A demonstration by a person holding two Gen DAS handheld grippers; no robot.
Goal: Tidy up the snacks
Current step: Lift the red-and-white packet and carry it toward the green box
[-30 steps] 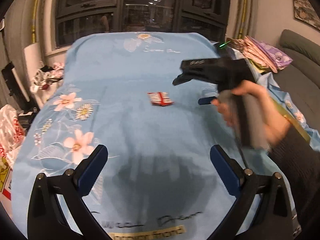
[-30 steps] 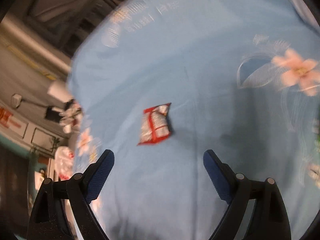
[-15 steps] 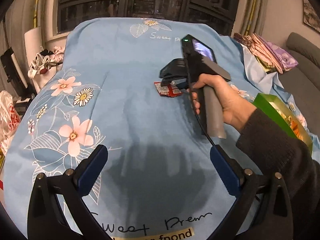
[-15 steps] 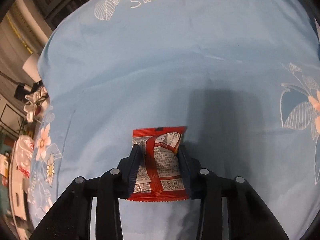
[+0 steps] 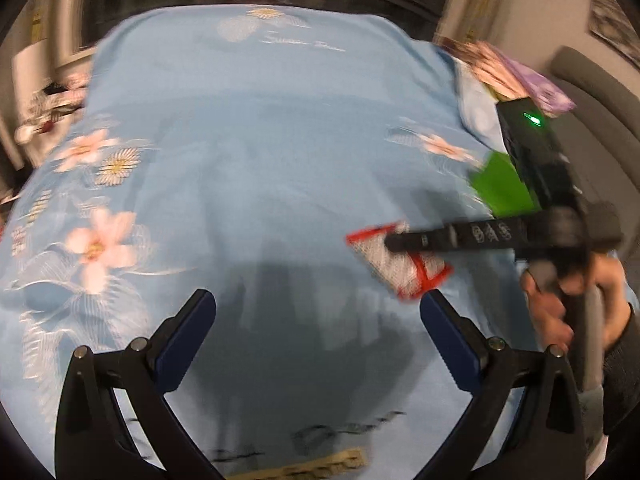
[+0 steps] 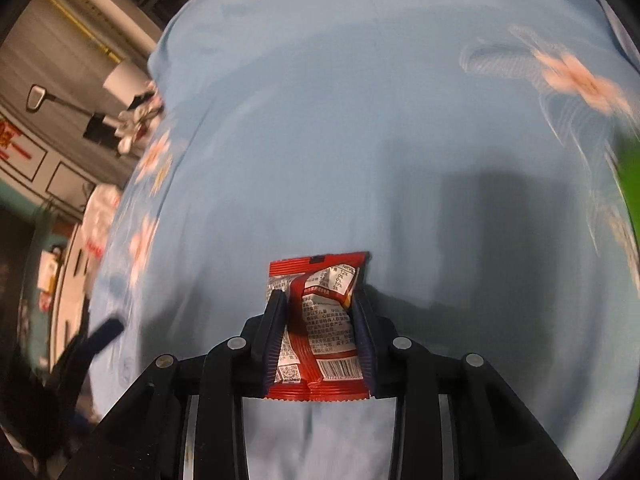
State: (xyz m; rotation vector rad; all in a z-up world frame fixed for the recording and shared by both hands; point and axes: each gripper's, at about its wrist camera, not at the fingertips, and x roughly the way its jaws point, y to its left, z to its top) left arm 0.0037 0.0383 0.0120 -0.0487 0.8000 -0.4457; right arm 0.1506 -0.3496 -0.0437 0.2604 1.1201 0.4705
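Note:
My right gripper (image 6: 319,312) is shut on a red and silver snack packet (image 6: 320,332) and holds it above the blue flowered cloth (image 6: 360,140). In the left wrist view the same packet (image 5: 394,266) hangs in the right gripper (image 5: 390,242) at the right, lifted off the cloth and blurred by motion. My left gripper (image 5: 318,320) is open and empty above the near part of the cloth (image 5: 260,140).
A bright green container (image 5: 502,186) sits at the right edge of the cloth and also shows at the right rim of the right wrist view (image 6: 630,184). Folded fabrics (image 5: 516,76) and a grey sofa (image 5: 592,88) lie beyond it. Clutter stands off the left edge (image 5: 48,100).
The right gripper closed on the snack packet, lifted it off the cloth and carried it right and toward me. The left gripper stayed open.

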